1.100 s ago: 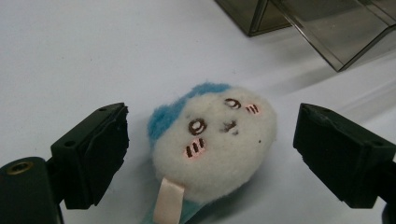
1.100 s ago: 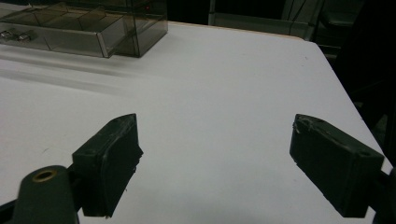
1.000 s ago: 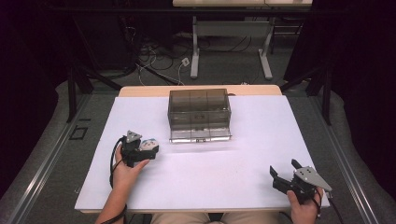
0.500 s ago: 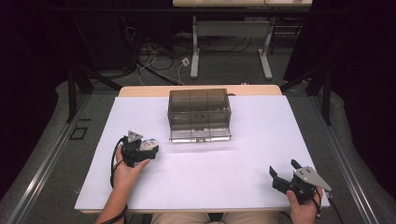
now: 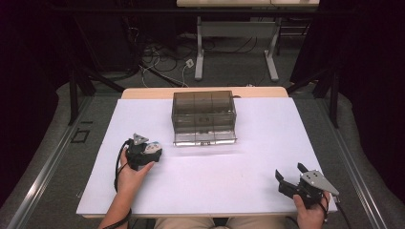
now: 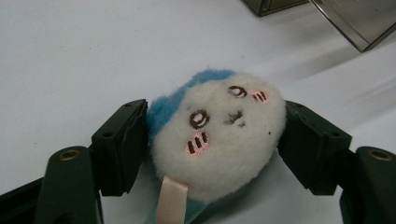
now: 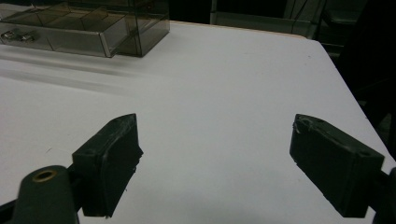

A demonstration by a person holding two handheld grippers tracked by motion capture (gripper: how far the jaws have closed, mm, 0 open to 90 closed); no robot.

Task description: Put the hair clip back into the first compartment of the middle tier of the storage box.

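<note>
A small round plush toy (image 6: 219, 135), white with a blue patch, an embroidered face and a pale ribbon tab, lies on the white table between my left gripper's (image 6: 212, 140) two jaws, which press on its sides. From above, that left gripper (image 5: 152, 151) and the plush toy (image 5: 154, 146) sit at the table's left, in front of the box. My right gripper (image 5: 289, 172) rests near the front right corner, open, and in the right gripper view (image 7: 215, 158) nothing lies between its jaws.
A smoked transparent drawer box (image 5: 204, 117) stands at the back middle of the white table (image 5: 239, 181), its lowest drawer (image 5: 205, 139) pulled out a little. The same box (image 7: 93, 28) appears far left in the right gripper view. The table's right edge (image 7: 345, 79) is close.
</note>
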